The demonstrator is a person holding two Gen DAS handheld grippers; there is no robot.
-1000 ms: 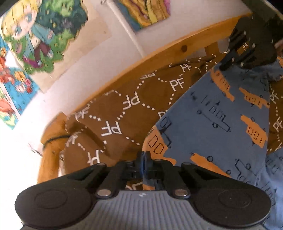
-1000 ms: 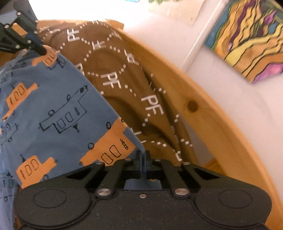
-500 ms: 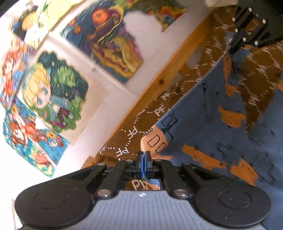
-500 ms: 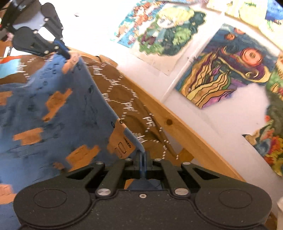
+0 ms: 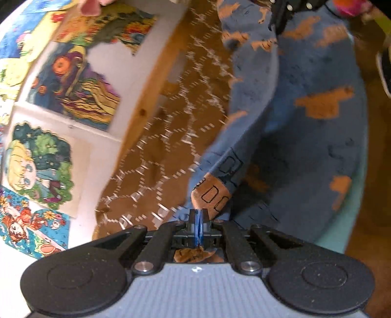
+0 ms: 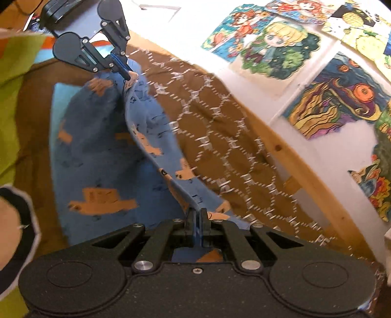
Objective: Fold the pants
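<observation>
Left wrist view: your left gripper is clamped on an orange-printed corner of the blue pants, with a scrap of the cloth showing behind the closed jaws. A second ago the camera faced the wooden bed rail nearly head-on; now it has rolled, so the rail and the brown patterned blanket run steeply up the frame and the wall posters fill the left. The pants have come lower and now drape in a broad blurred sheet on the right, over a light blue surface. Your right gripper shows only at the top edge, pinching the far corner.

Right wrist view: your right gripper is shut on the pants' edge, which runs taut up to your left gripper, clamped on the opposite corner. The posters, just coming into view half a second ago, now cover the upper right. Only here do you see a green cloth along the left side and a dark, white-edged sleeve at lower left. The blanket beside the rail lies bare to the right of the pants.
</observation>
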